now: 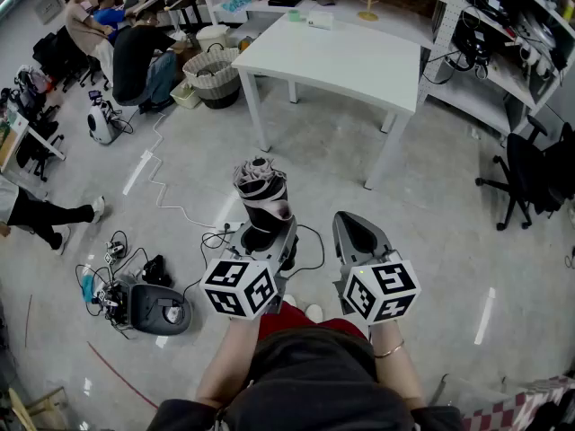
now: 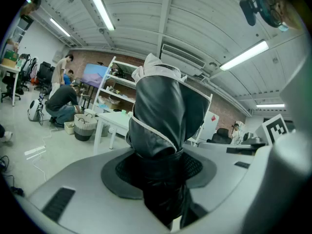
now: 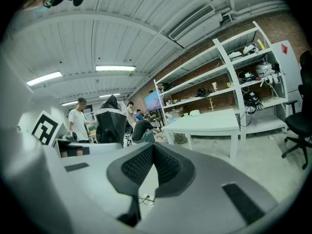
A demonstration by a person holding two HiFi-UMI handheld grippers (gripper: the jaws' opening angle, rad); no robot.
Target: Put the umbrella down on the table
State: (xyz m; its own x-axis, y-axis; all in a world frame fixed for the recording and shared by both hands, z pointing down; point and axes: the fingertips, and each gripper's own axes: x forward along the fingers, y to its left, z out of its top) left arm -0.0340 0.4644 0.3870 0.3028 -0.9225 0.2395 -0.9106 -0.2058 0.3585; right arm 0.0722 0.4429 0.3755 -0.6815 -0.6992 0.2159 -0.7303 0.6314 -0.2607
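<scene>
Between the jaws of the left gripper (image 1: 261, 233) stood the folded black fabric umbrella with white trim (image 1: 260, 187), clamped upright; beside it the right gripper (image 1: 360, 233) was closed, empty. Carrying seemed the step in hand: the white rectangular worktop (image 1: 346, 61) lay well ahead, needing approach, then lowering.

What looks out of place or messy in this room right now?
A tangle of cables lies loose on the floor beside a grey device, left of the person, and a white cord snakes across the open floor: trip hazards. The folded umbrella itself looks intact, gripped upright in the left gripper.
</scene>
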